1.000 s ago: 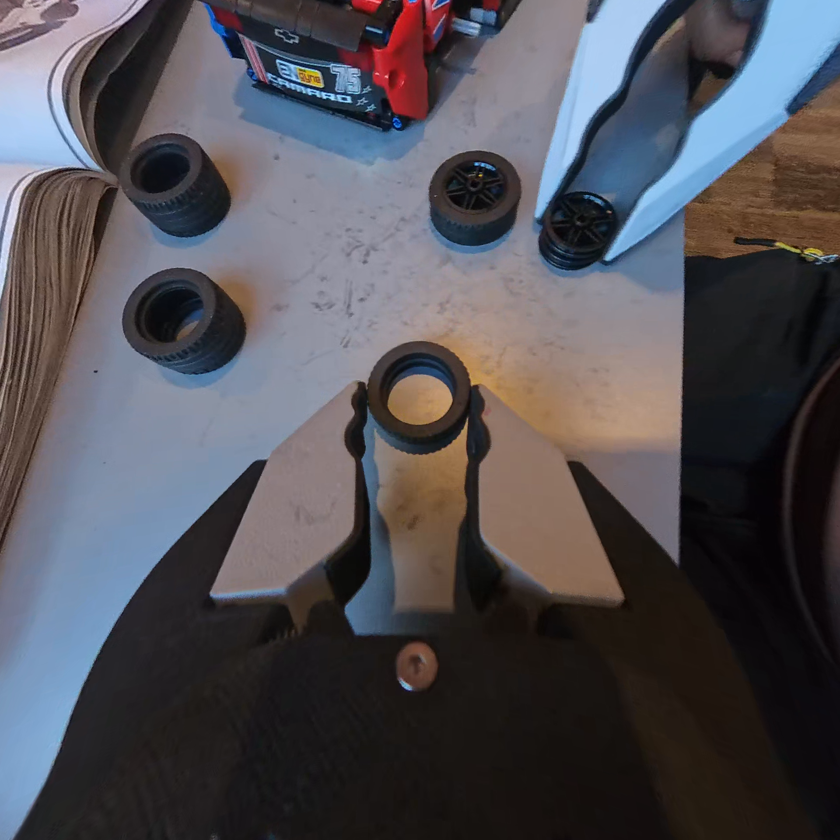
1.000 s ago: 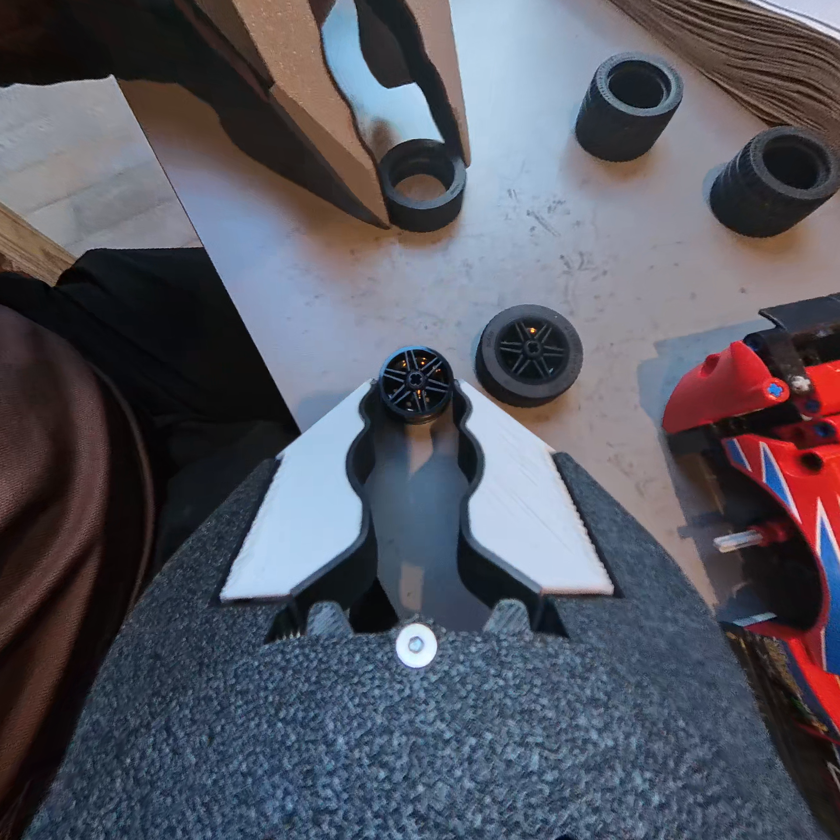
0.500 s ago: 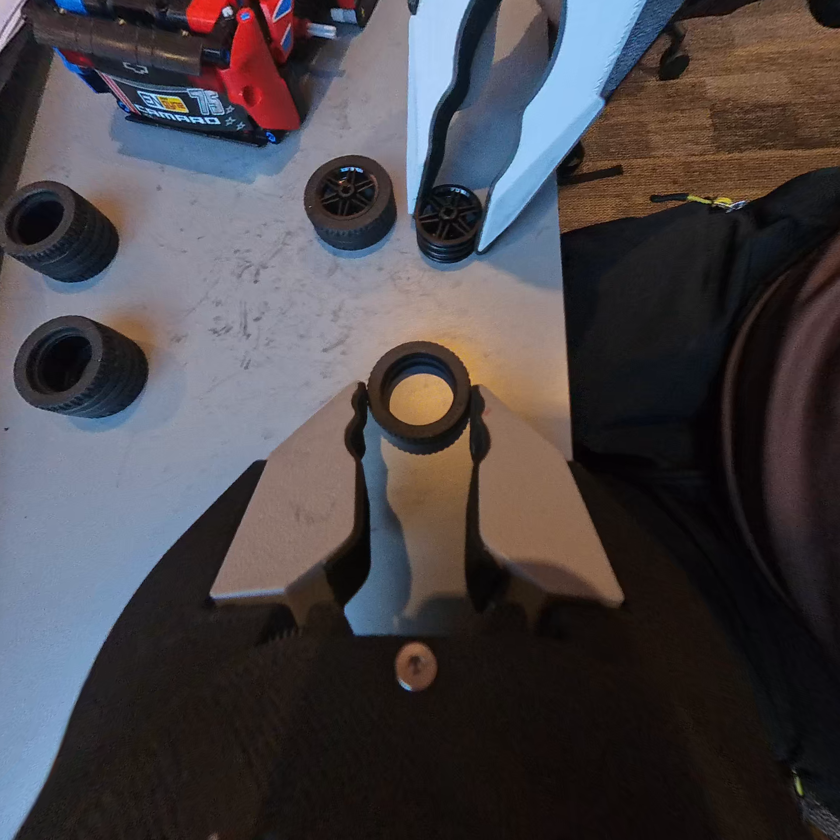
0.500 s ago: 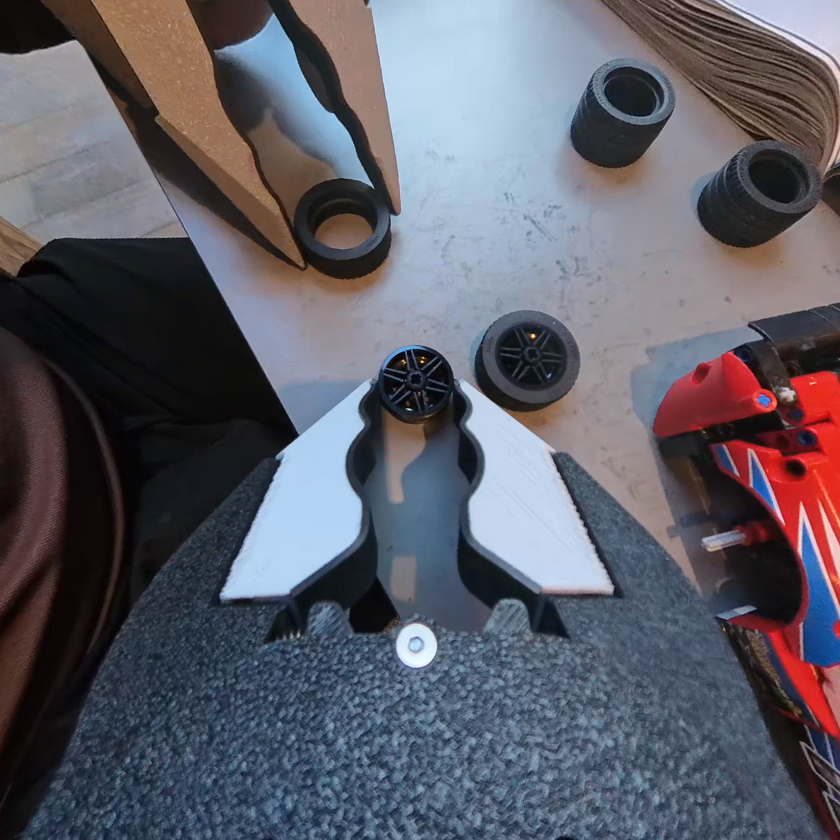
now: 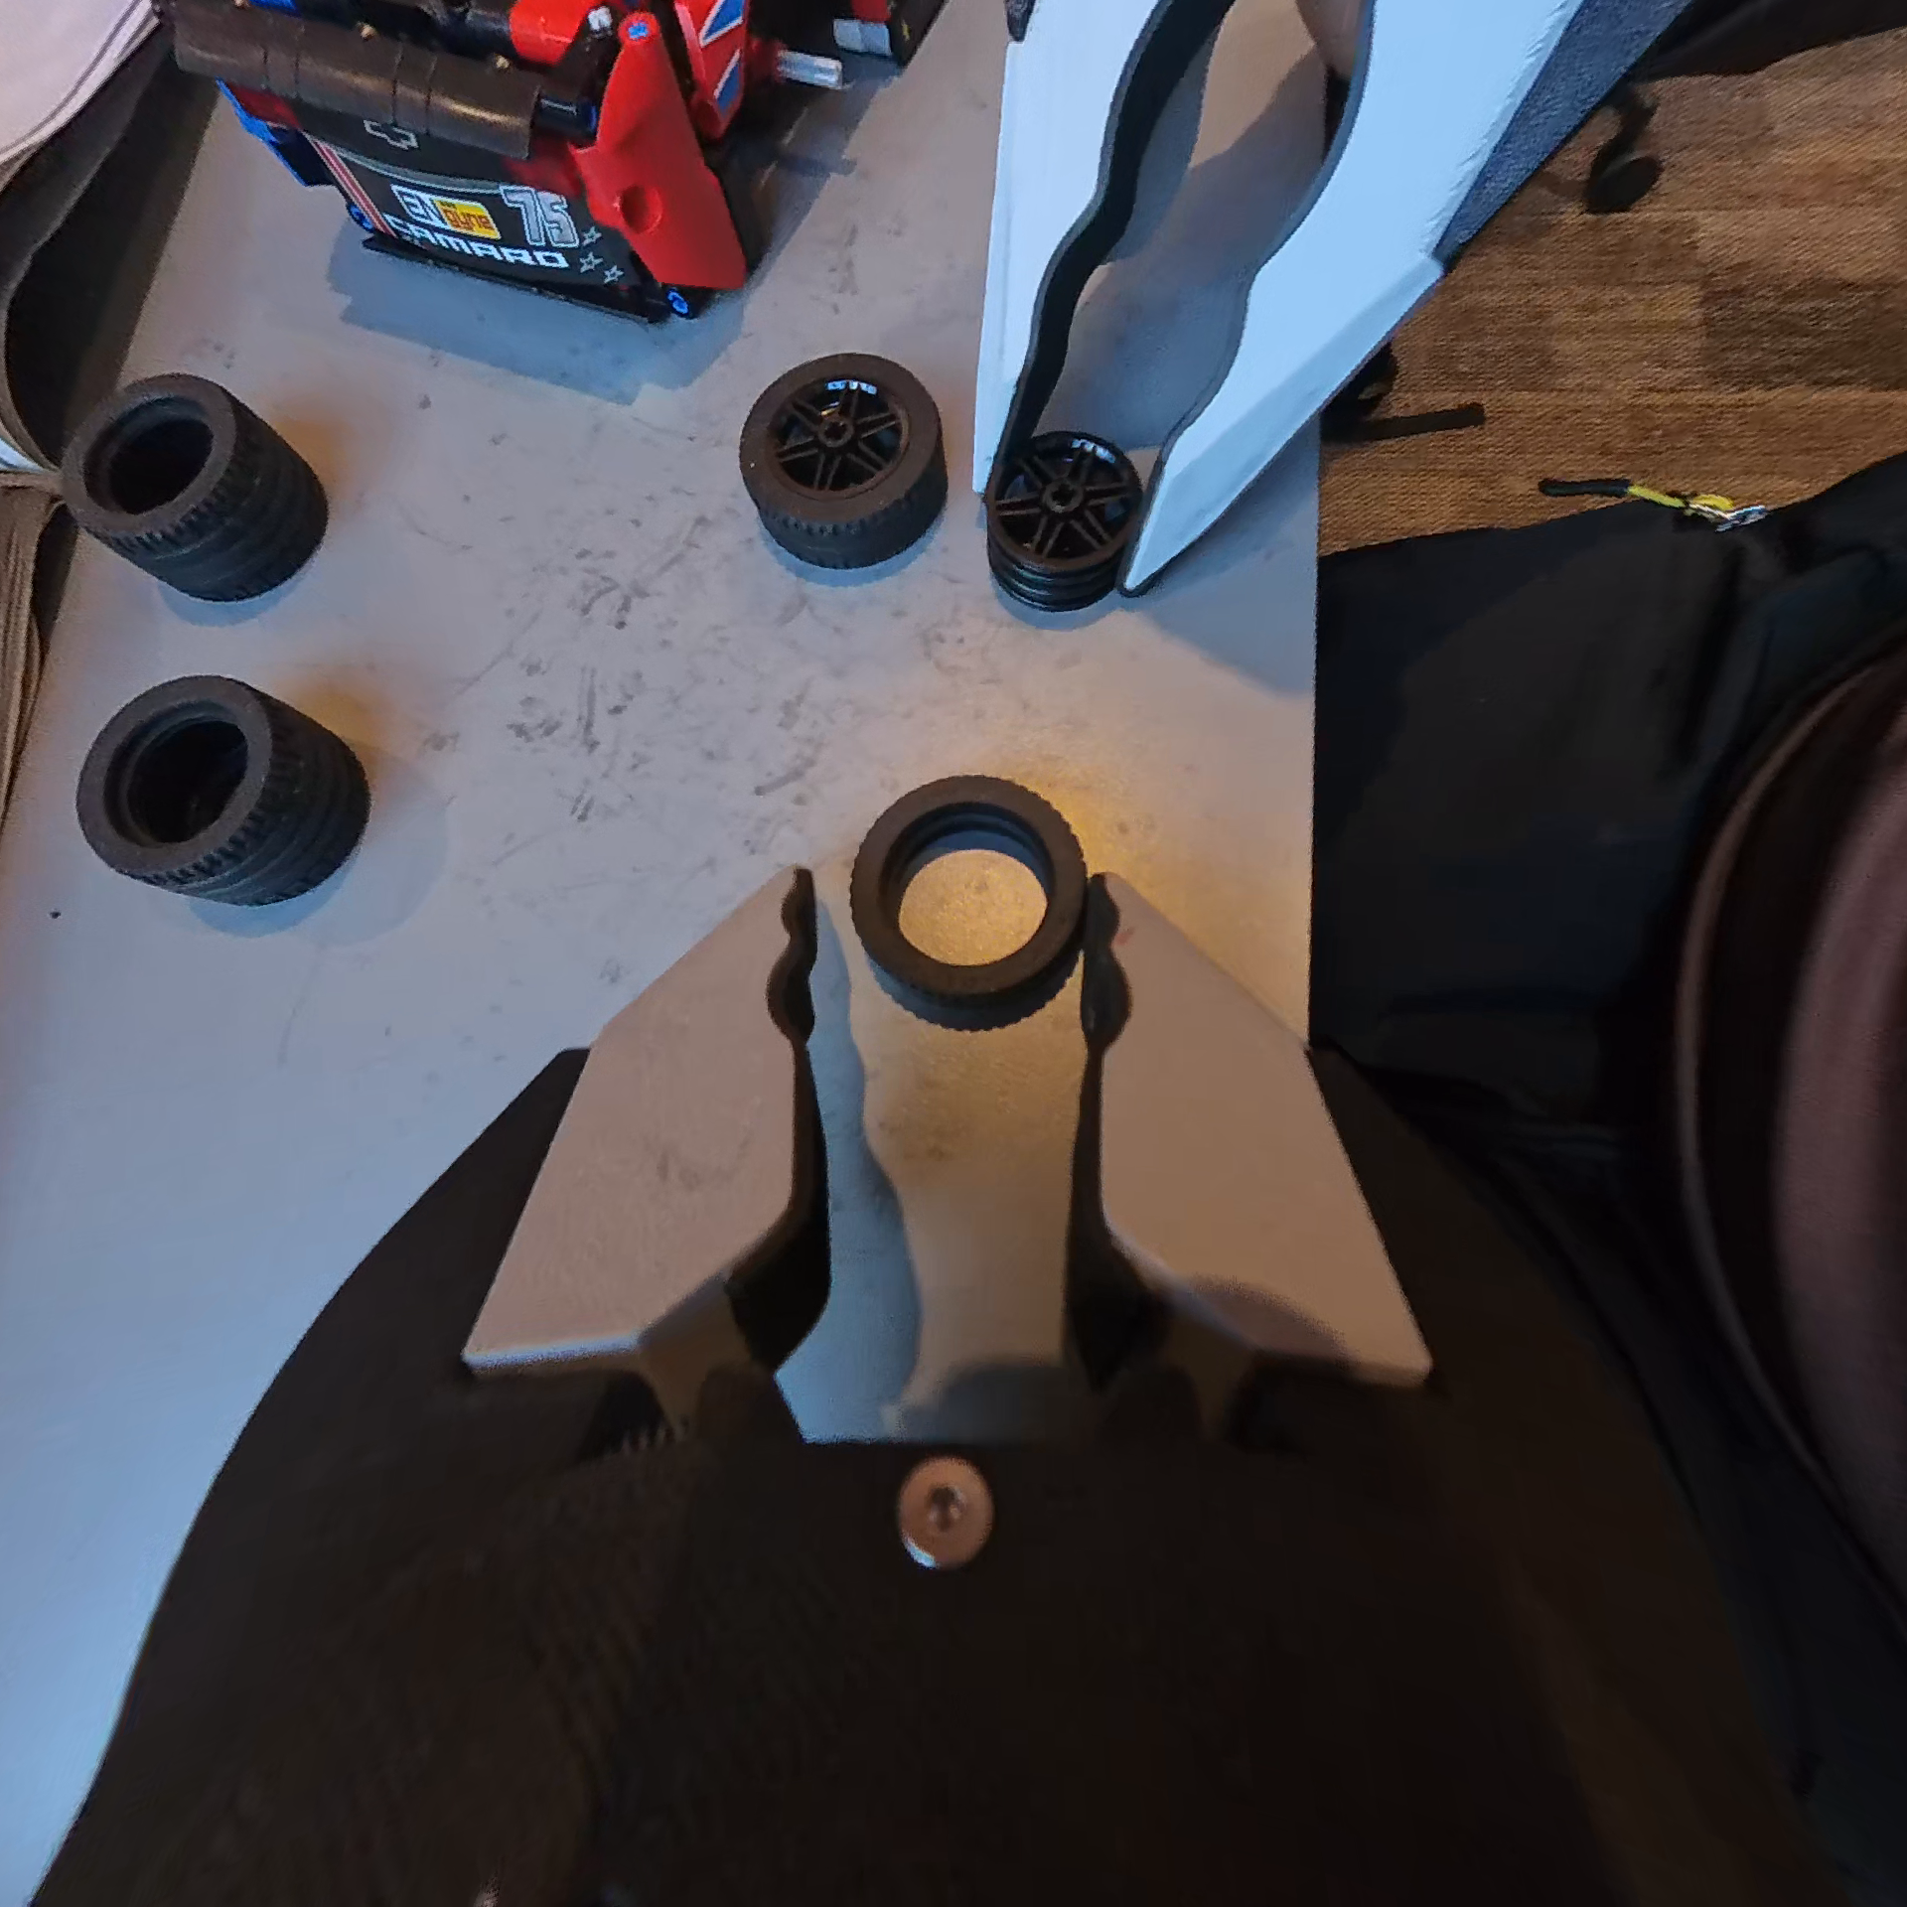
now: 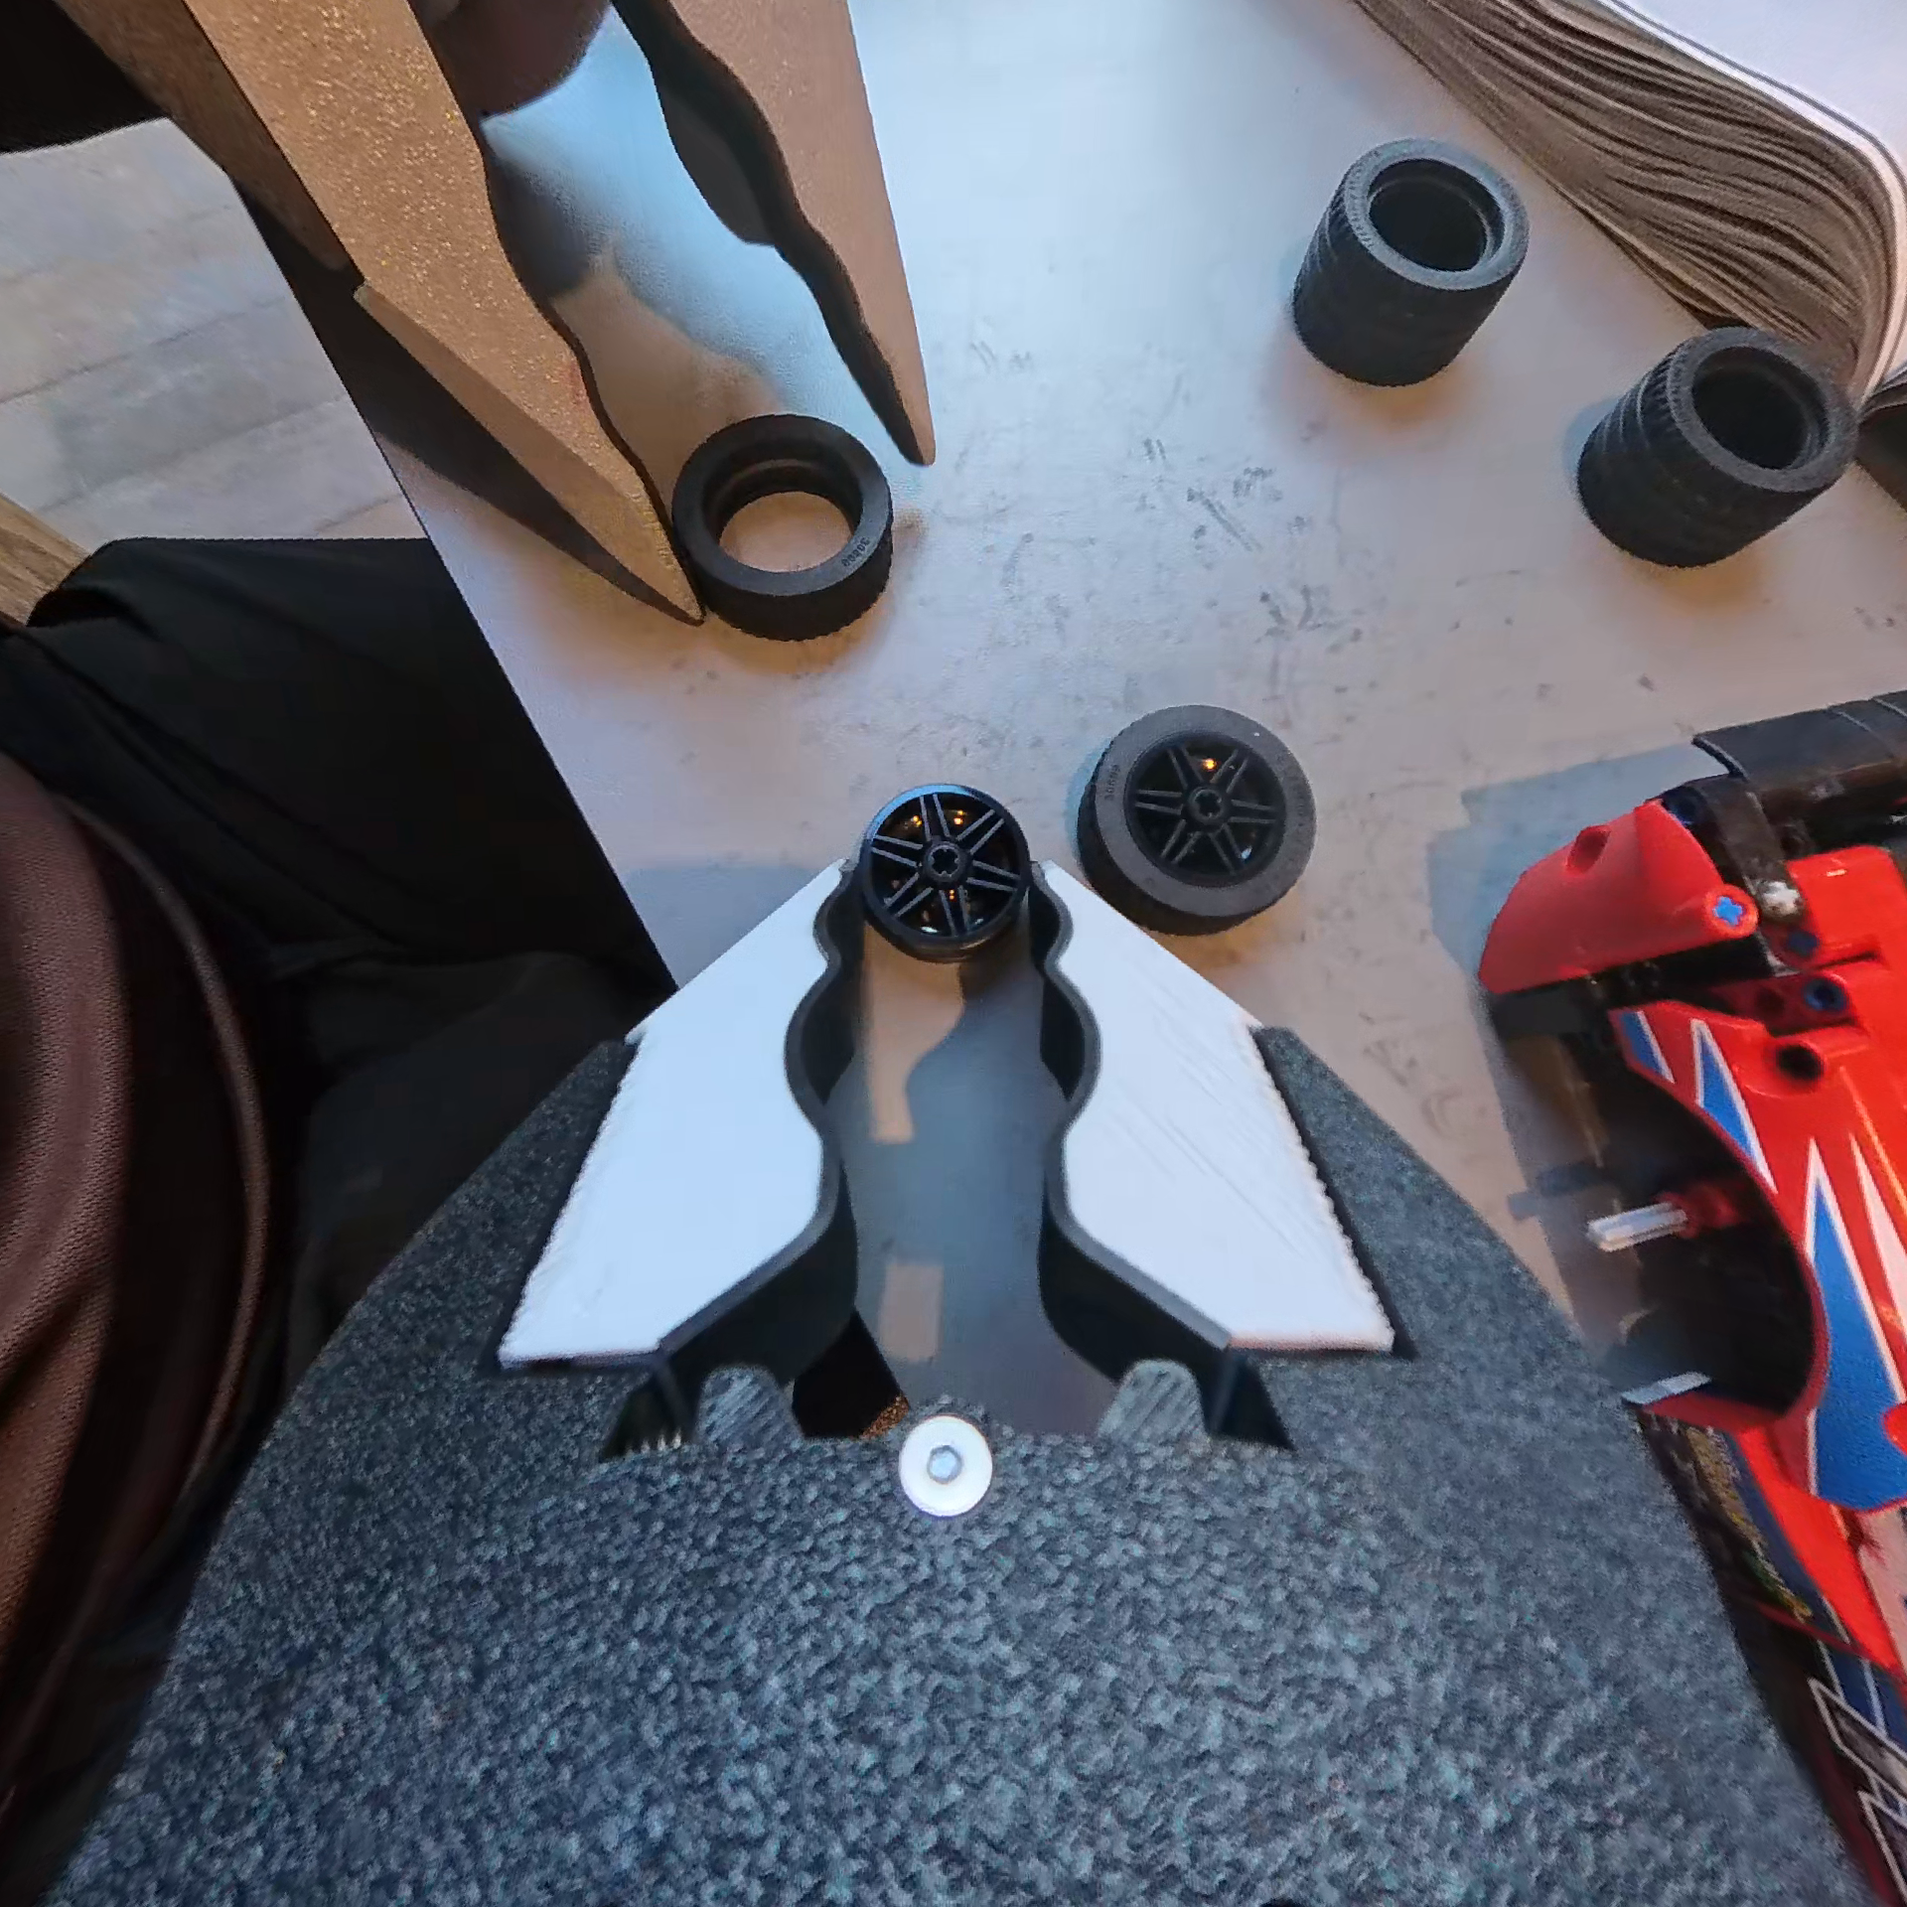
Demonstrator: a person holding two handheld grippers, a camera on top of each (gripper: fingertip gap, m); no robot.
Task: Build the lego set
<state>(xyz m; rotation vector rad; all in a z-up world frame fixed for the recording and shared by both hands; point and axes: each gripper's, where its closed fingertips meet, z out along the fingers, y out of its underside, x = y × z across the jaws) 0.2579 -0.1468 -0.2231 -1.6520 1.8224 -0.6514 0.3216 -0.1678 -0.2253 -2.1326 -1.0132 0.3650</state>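
Left claw (image 5: 949, 908) parted, one finger touching the tyre (image 5: 968, 916); right claw (image 6: 944, 877) clamps the rim (image 6: 942, 872).

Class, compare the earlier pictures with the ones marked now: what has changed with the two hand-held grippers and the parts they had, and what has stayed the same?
The left hand-held gripper has opened: its left finger now stands clear of the empty tire, which it had clamped before. The right hand-held gripper stays shut on the spoked rim. The assembled wheel, the two tire stacks and the red car lie as before.
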